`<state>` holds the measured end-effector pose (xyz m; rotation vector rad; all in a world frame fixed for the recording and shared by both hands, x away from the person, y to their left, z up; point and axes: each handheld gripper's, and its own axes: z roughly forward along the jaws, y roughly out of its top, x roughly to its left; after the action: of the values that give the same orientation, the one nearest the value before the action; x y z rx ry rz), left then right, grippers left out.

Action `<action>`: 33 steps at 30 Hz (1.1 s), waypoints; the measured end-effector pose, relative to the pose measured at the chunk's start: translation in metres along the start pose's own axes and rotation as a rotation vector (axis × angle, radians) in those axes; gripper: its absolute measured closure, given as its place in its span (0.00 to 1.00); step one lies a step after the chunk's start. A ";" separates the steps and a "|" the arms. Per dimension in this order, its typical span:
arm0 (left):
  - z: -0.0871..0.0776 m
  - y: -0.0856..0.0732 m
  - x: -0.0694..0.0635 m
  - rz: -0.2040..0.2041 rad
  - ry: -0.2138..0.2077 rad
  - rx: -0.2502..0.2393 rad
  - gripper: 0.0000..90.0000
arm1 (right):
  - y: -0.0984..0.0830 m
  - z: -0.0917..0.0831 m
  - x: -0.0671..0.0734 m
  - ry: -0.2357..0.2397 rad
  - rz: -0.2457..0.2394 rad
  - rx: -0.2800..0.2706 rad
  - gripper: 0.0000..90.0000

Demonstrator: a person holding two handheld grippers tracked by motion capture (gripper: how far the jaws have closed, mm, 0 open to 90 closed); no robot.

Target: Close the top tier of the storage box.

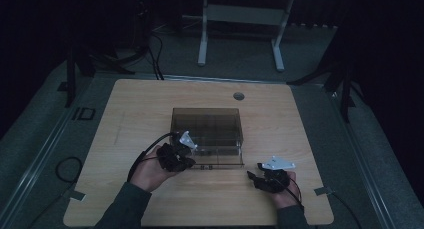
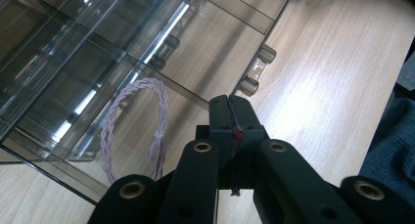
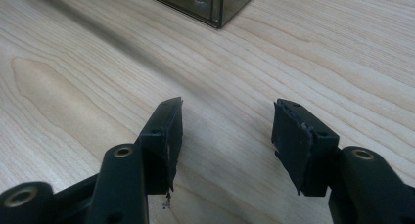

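Rigid, slick smoked clear-plastic drawer box [image 1: 207, 134]; best taken by knob [image 2: 258, 70] at one o'clock. Left gripper [image 2: 230, 114] clenched empty, right gripper [image 3: 227, 131] released.

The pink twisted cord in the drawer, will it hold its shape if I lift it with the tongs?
Probably not: the pink twisted cord lies in a loose loop, so it looks floppy and would likely droop. It seems thin and light. Its knot may offer the firmest grip.

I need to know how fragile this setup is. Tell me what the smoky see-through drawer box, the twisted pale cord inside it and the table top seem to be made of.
Smoky see-through drawer box: probably hard acrylic plastic, glossy; it is transparent with sharp light reflections. Twisted pale cord: looks like soft braided string or thread, matte, knotted into a loop. Table top: wood-look surface with printed-looking grain, likely smooth laminate.
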<state>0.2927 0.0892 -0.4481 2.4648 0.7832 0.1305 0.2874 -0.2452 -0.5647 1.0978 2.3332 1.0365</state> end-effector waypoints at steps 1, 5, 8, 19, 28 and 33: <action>0.001 -0.001 0.000 0.002 0.003 0.000 1.00 | 0.000 0.000 0.000 0.000 0.000 -0.001 0.50; 0.003 -0.004 -0.003 -0.003 0.009 -0.006 1.00 | 0.000 0.000 0.000 0.000 0.000 0.000 0.50; 0.005 -0.006 -0.006 -0.002 0.019 -0.003 1.00 | 0.000 0.000 0.000 0.000 0.002 0.001 0.50; 0.016 -0.009 -0.012 0.003 0.029 0.007 1.00 | 0.000 0.000 0.000 0.000 0.004 0.002 0.50; 0.024 -0.012 -0.016 0.006 0.055 0.000 1.00 | 0.000 0.000 0.000 0.000 0.002 0.002 0.50; 0.032 -0.015 -0.019 0.000 0.060 -0.013 1.00 | 0.000 0.000 0.000 0.001 0.002 0.000 0.50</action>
<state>0.2769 0.0734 -0.4820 2.4586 0.8047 0.2098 0.2872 -0.2451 -0.5648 1.1004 2.3332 1.0376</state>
